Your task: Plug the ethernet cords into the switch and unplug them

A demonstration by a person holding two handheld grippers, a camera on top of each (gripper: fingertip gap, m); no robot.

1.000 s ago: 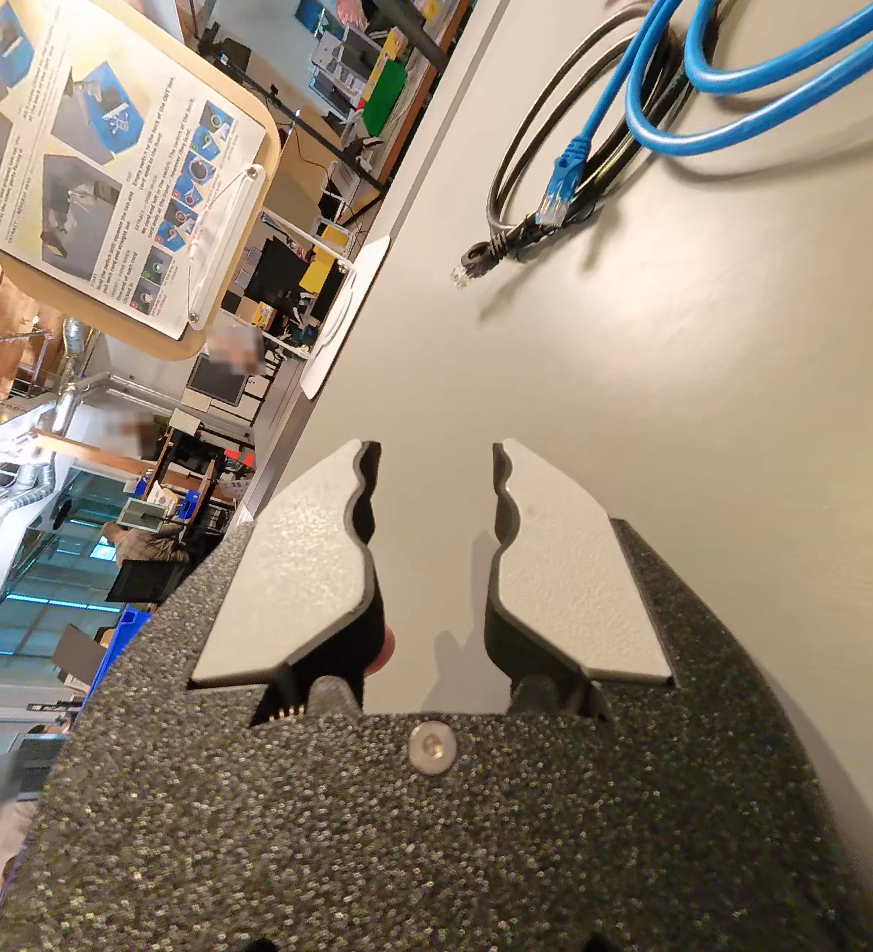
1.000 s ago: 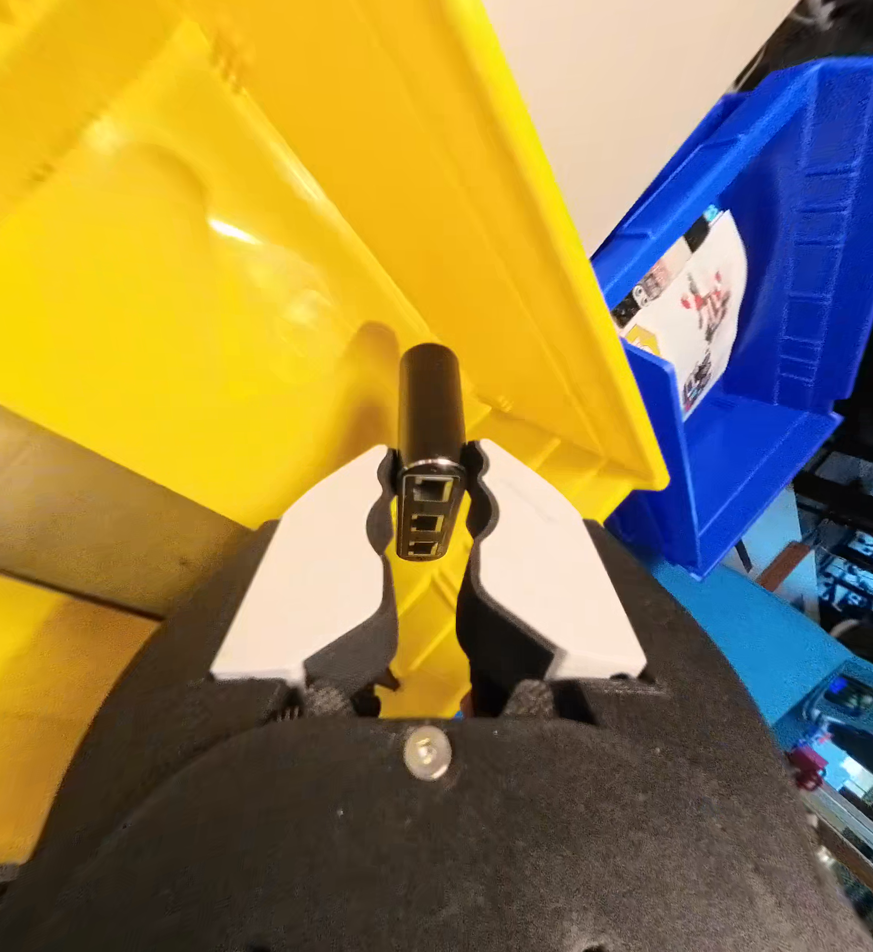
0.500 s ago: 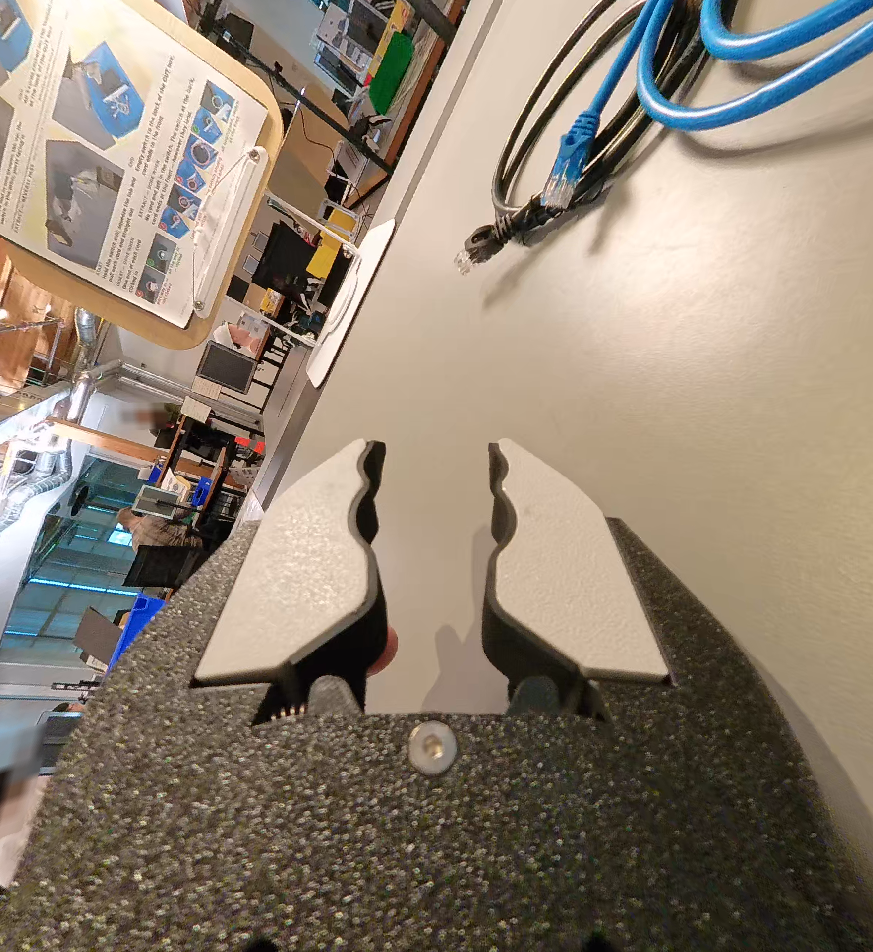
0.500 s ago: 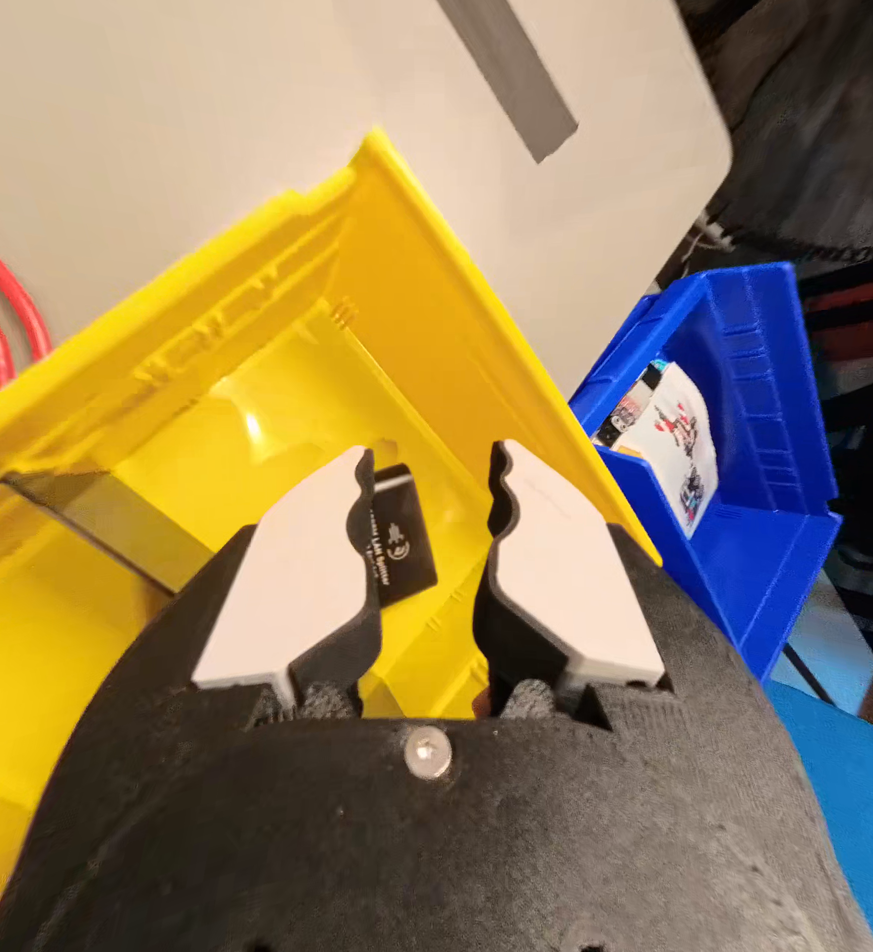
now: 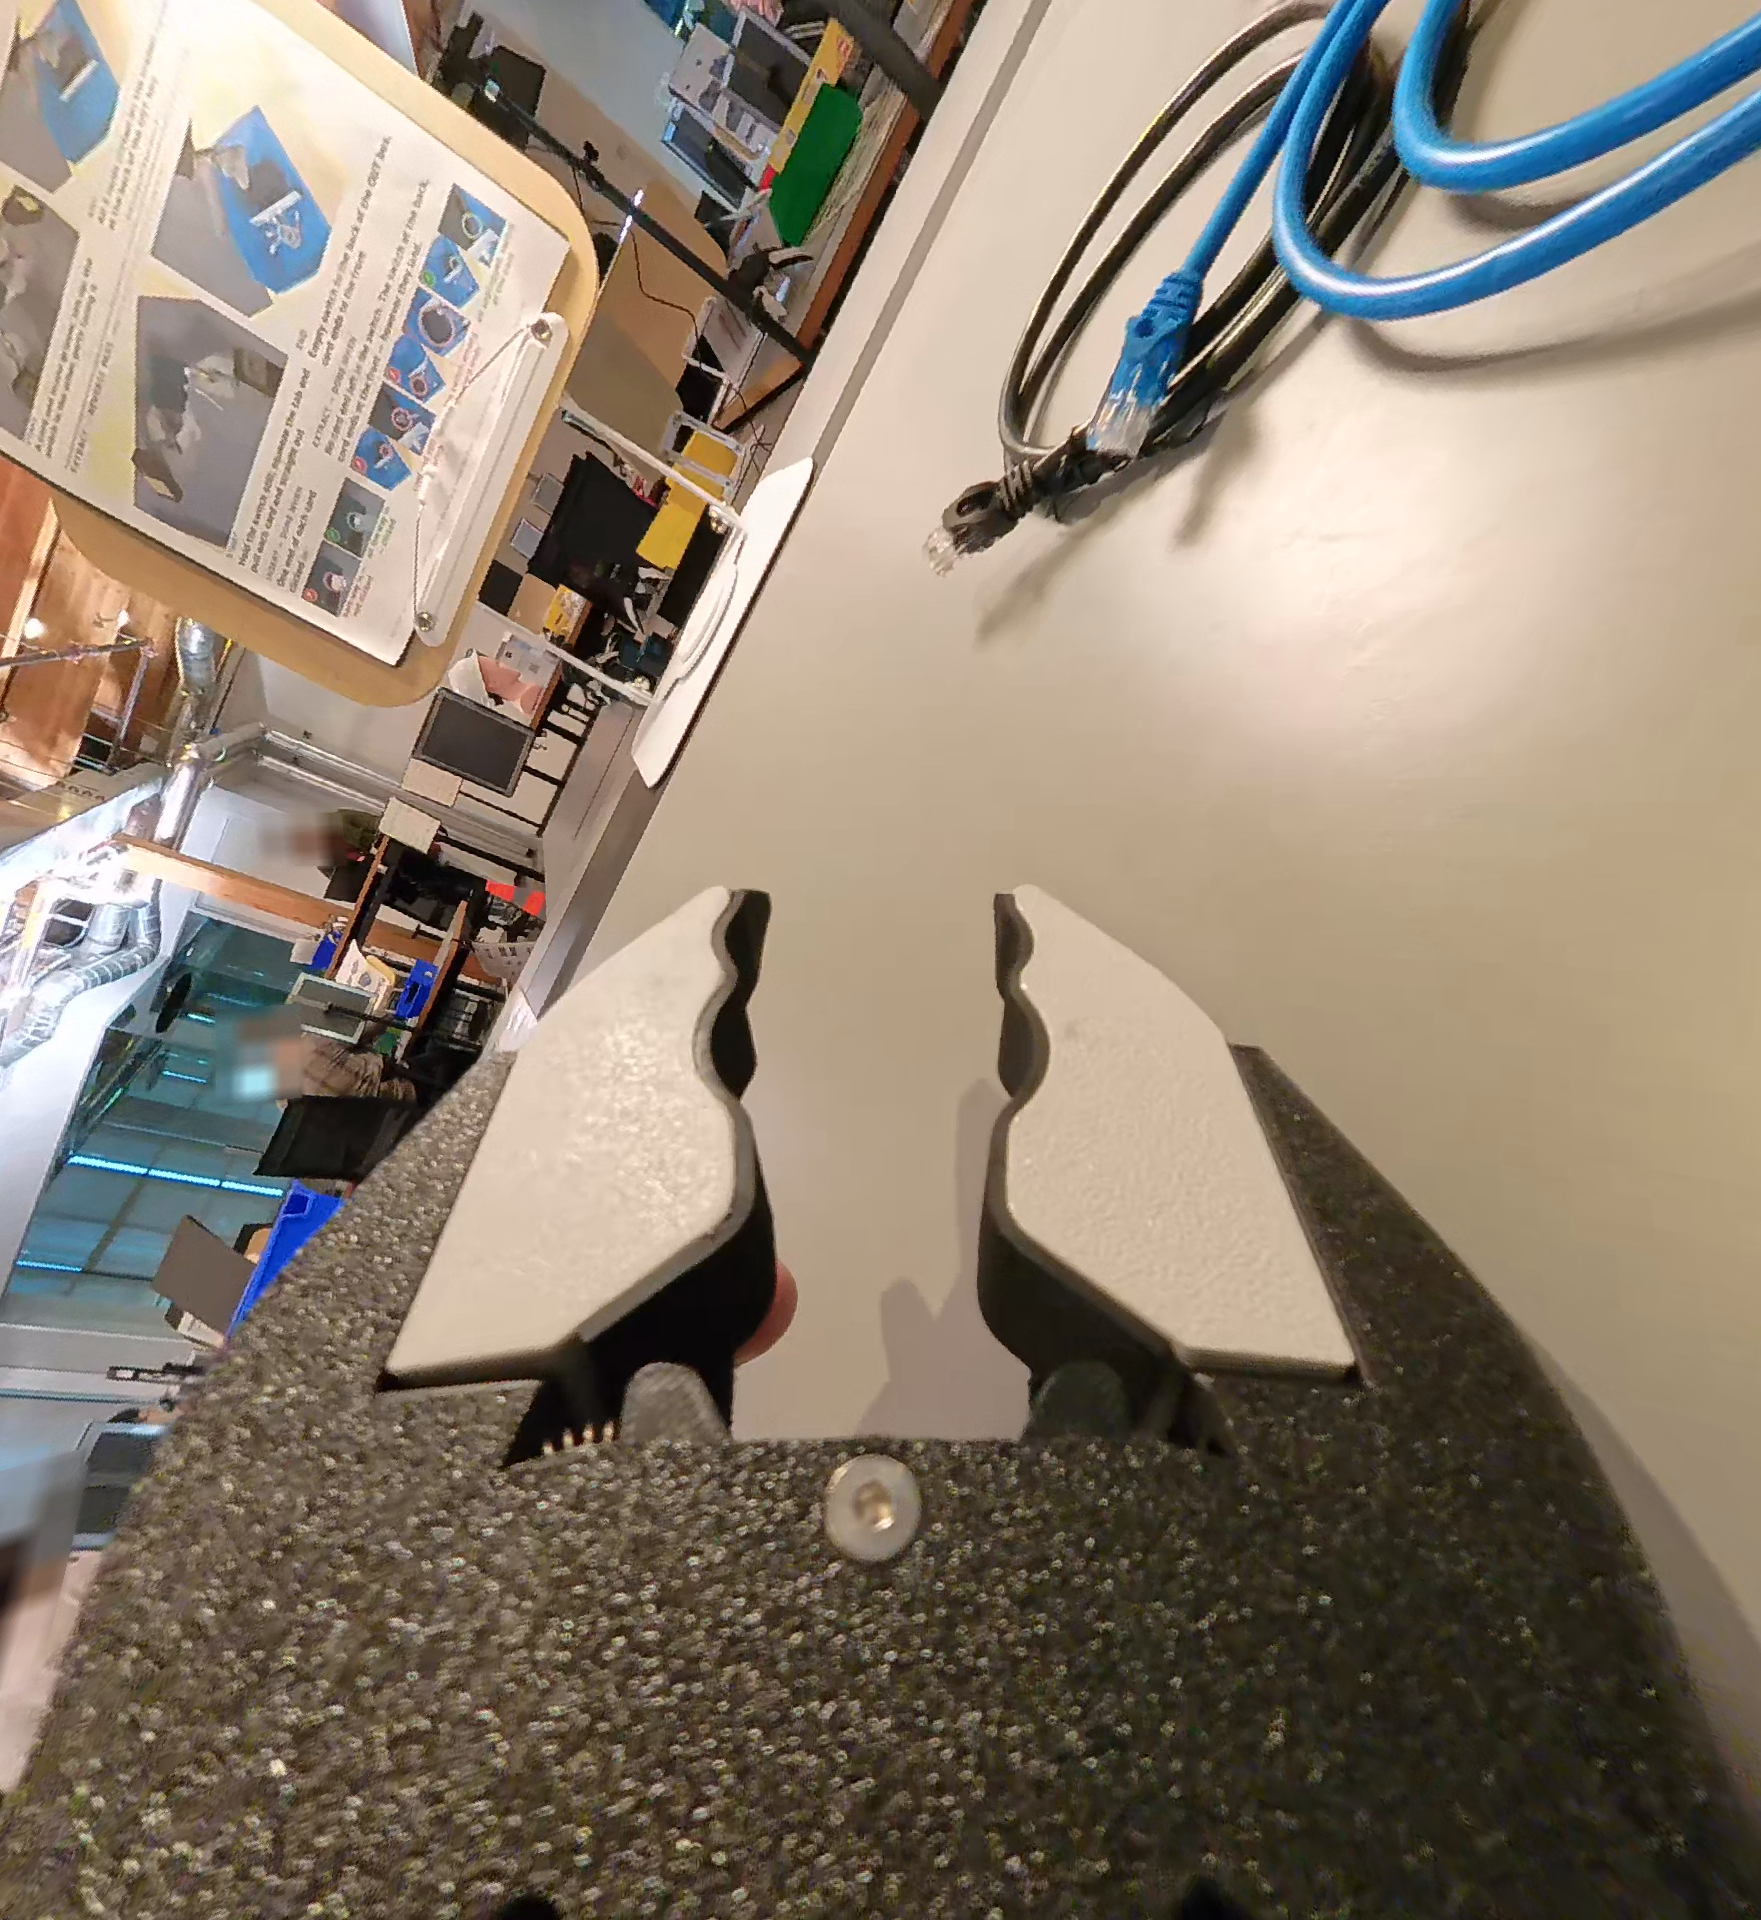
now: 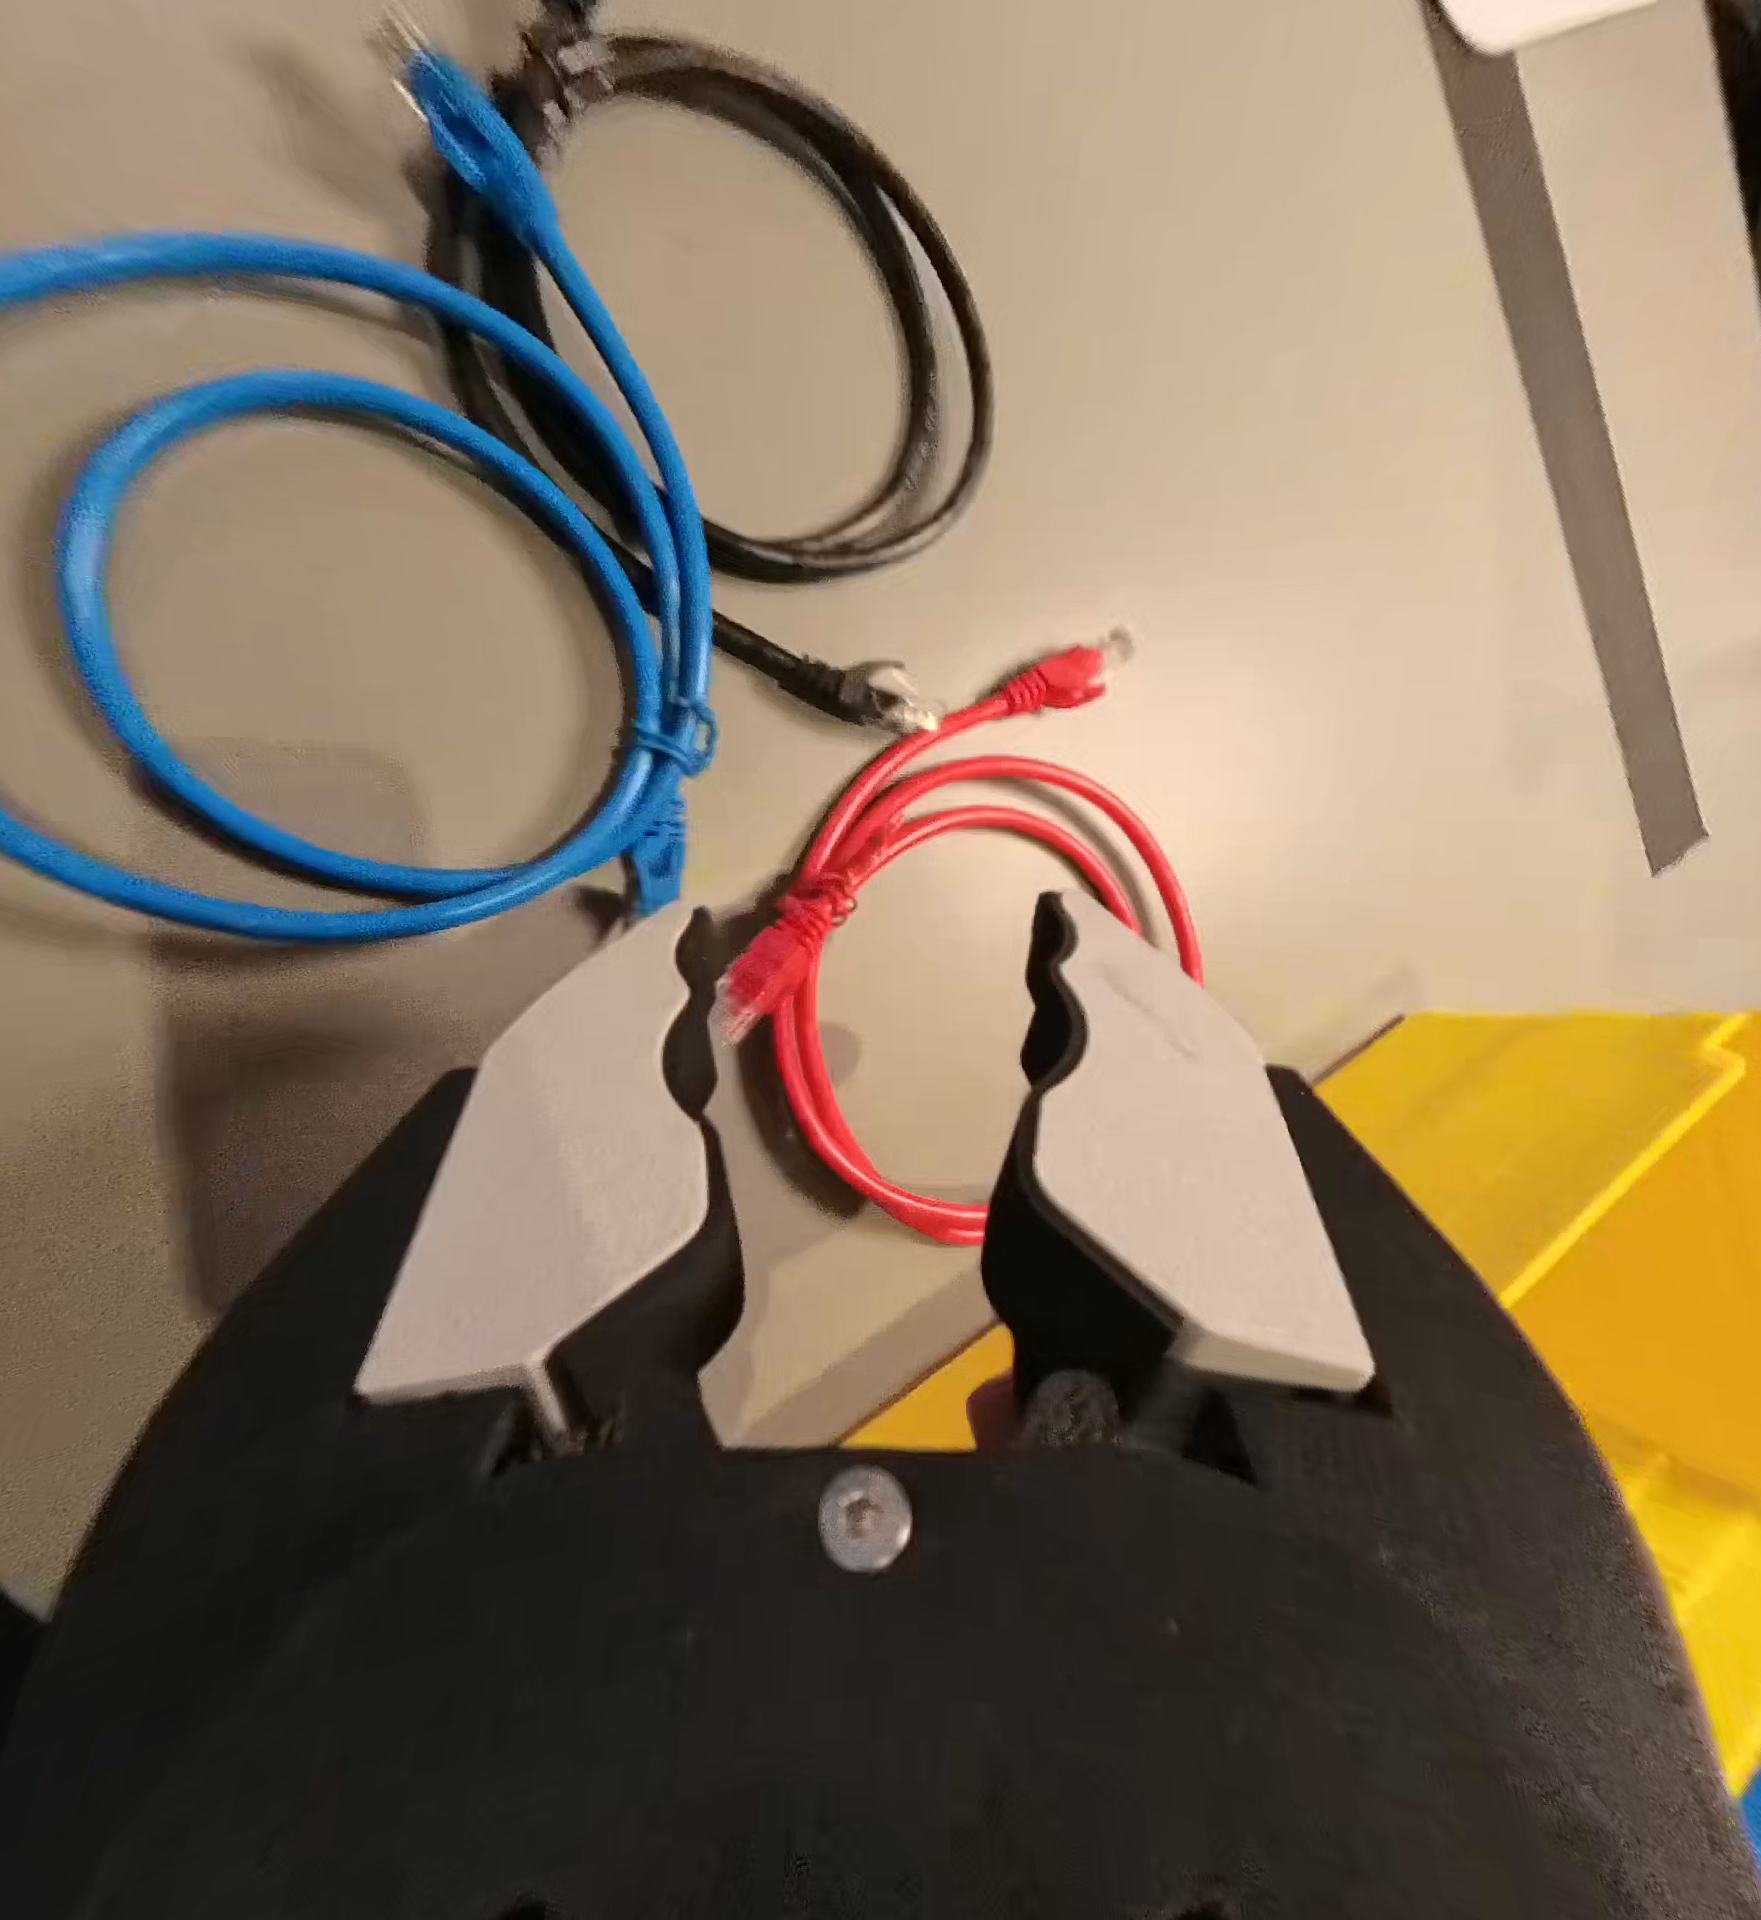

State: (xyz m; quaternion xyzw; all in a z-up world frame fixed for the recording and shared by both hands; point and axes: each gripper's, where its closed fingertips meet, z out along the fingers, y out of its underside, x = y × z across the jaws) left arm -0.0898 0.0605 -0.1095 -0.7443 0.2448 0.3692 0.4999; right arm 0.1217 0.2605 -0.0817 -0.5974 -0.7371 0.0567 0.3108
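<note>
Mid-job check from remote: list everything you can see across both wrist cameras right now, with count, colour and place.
blue ethernet cord: one, blue, coiled and tied, on the table's left part in the right wrist view.
black ethernet cord: one, black, coiled, beyond the blue one; one plug lies near the red cord's far plug.
red ethernet cord: one, red, small tied coil, just ahead of the right gripper.
yellow bin: one, yellow, at the table edge, right side.
table: one, beige, under the cords.
instruction sheet: one, on a tan board, upper left in the left wrist view.
switch: not in view.
left gripper: open, empty, over bare table.
right gripper: open, empty, over the red coil.
</note>
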